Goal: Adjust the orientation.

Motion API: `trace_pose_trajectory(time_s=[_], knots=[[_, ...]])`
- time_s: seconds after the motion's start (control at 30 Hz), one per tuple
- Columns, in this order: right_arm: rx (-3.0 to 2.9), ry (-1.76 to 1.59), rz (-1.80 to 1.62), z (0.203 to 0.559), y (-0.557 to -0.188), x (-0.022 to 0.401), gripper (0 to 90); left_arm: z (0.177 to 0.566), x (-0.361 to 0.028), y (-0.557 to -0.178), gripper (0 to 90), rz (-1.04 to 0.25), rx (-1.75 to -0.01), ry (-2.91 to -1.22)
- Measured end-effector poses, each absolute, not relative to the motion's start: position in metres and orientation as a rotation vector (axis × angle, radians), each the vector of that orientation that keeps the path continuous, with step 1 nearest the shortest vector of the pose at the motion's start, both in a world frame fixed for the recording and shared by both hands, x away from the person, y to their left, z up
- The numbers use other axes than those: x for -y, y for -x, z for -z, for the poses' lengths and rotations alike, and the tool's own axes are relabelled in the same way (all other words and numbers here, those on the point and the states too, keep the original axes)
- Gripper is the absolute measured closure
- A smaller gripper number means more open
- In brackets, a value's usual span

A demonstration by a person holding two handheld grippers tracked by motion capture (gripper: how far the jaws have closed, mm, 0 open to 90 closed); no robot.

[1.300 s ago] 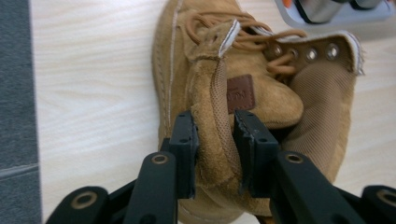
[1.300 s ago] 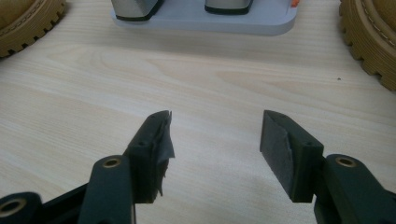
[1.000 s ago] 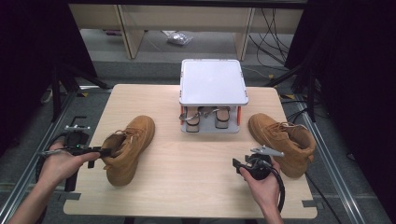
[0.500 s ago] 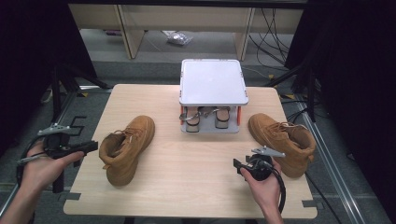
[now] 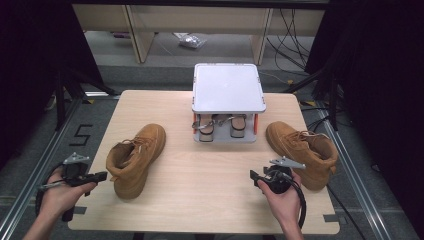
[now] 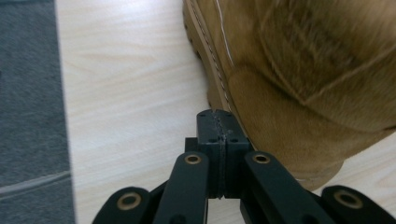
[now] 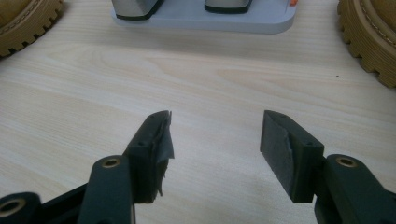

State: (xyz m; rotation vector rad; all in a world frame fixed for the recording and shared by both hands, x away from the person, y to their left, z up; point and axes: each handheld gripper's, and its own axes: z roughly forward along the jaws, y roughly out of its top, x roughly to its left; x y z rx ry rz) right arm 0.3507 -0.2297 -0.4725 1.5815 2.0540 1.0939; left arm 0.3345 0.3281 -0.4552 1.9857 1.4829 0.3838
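Two tan suede boots stand on the wooden table. The left boot points toward the far side. The right boot lies near the right edge. My left gripper sits low beside the left boot's heel. Its jaws have just been closing and now meet with nothing between them. My right gripper rests open over bare table between the boots, holding nothing.
A grey two-level rack with a white top stands at the middle back, with a pair of shoes on its lower shelf; its base lies ahead of my right gripper. The table's left edge is close to my left gripper.
My left gripper has drawn back from the left boot's collar, sunk toward the table's left front, and shut its jaws. The right gripper and both boots have stayed put.
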Motion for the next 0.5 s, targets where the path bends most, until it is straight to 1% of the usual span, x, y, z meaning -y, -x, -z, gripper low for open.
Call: trace_pose_trajectory(time_s=[0.17, 0.3, 0.37, 0.5], knots=[[-2.060, -1.585, -1.098, 0.473, -0.350, 0.229, 43.6, 0.461, -0.320, -0.333, 89.4, -0.333, -1.459, -1.995], [-2.058, -1.584, -1.101, 0.473, -0.350, 0.229, 43.6, 0.461, -0.314, -0.333, 89.4, -0.363, -1.460, -1.991], [-2.058, -1.587, -1.098, 0.473, -0.350, 0.229, 43.6, 0.458, -0.314, -0.333, 89.5, -0.324, -1.460, -2.001], [-2.065, -1.581, -1.108, 0.474, -0.351, 0.230, 43.6, 0.458, -0.310, -0.332, 89.4, -0.309, -1.466, -1.998]])
